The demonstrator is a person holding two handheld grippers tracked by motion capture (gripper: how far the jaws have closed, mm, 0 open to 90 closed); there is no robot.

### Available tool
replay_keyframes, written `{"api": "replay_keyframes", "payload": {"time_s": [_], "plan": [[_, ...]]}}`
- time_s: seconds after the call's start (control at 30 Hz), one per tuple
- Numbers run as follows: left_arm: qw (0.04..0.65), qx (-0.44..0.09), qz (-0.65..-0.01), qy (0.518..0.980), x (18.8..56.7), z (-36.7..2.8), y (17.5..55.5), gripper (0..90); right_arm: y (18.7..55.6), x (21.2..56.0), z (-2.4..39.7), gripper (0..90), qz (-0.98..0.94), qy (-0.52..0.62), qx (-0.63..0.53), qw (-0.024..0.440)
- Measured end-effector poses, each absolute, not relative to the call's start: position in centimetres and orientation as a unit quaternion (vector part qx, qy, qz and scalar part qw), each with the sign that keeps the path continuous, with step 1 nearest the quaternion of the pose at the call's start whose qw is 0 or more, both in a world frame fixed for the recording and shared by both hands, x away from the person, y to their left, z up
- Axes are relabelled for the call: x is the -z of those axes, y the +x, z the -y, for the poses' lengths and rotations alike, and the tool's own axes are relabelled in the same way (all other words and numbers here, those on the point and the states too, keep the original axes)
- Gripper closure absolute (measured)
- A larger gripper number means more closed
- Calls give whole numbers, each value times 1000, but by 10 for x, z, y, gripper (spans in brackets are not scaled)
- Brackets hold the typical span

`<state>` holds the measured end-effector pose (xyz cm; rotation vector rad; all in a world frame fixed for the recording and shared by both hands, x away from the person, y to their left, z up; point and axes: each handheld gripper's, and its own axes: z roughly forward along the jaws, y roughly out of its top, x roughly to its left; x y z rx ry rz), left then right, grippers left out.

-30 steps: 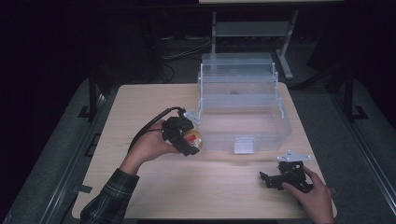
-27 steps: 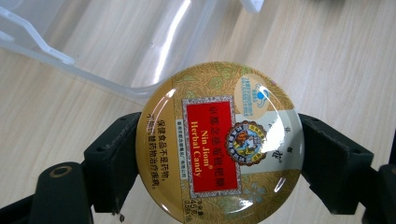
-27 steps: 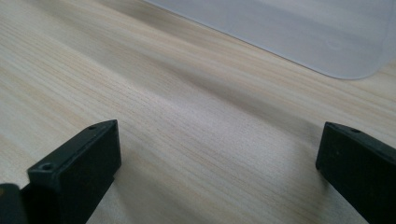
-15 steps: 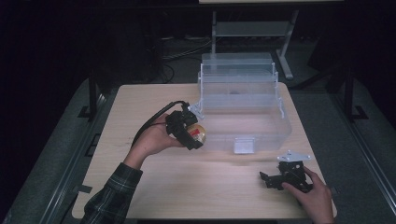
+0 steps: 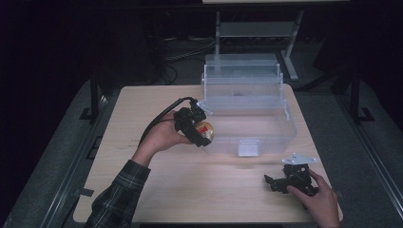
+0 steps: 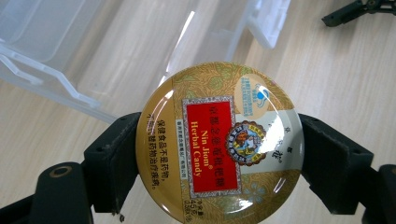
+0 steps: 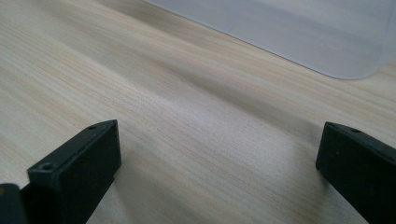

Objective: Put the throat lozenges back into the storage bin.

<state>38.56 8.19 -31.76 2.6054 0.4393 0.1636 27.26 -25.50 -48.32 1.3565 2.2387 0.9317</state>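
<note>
While you carry: the round gold herbal-candy tin (image 6: 219,142) has risen toward the clear plastic storage box (image 5: 247,107).
Left gripper (image 5: 197,127): clenched on tin, just beside box's wall.
Right gripper (image 5: 290,178): released, resting on the pale wooden table (image 5: 190,190).

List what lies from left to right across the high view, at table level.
Plaid sleeve → left gripper clamped on the round candy tin → clear plastic box → right gripper, jaws apart, in the person's right hand.

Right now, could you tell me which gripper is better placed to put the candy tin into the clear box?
Left. The left gripper already clamps the candy tin beside the clear box; the right gripper rests open on the table, holding nothing.
</note>
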Motion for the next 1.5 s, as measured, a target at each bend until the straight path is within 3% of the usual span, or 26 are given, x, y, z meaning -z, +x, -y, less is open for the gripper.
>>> {"api": "replay_keyframes", "payload": {"time_s": [1.5], "plan": [[243, -67, -174, 952, 337, -45, 433, 196, 273, 483, 255, 0, -792, 480, -331, 181]]}}
